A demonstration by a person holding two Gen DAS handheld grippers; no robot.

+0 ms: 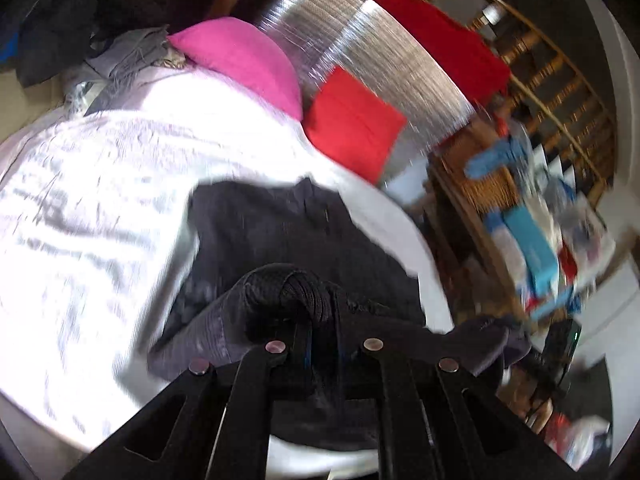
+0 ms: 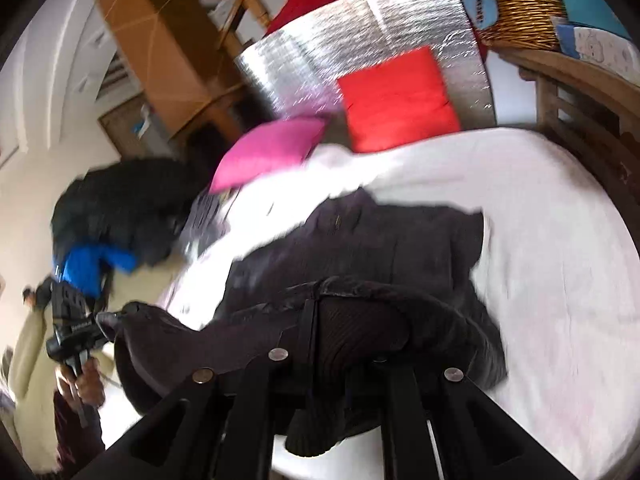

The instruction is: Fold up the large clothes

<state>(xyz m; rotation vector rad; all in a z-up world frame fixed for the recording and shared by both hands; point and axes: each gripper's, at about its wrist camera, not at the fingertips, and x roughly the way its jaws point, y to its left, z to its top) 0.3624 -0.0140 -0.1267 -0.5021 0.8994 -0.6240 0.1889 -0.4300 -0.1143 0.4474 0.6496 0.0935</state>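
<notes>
Garment (image 1: pixel 280 236) hem between both hand-held grippers

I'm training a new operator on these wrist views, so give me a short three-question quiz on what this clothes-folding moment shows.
1. True or false: both grippers are shut on the dark garment.
2. Which cushion lies nearer the silver mat in the right wrist view? A) pink cushion B) red cushion
3. Fill in: the garment lies on a ____ bed sheet.

Key
1. True: the left gripper and the right gripper each pinch a bunched edge.
2. B; it lies against the mat.
3. White.
</notes>
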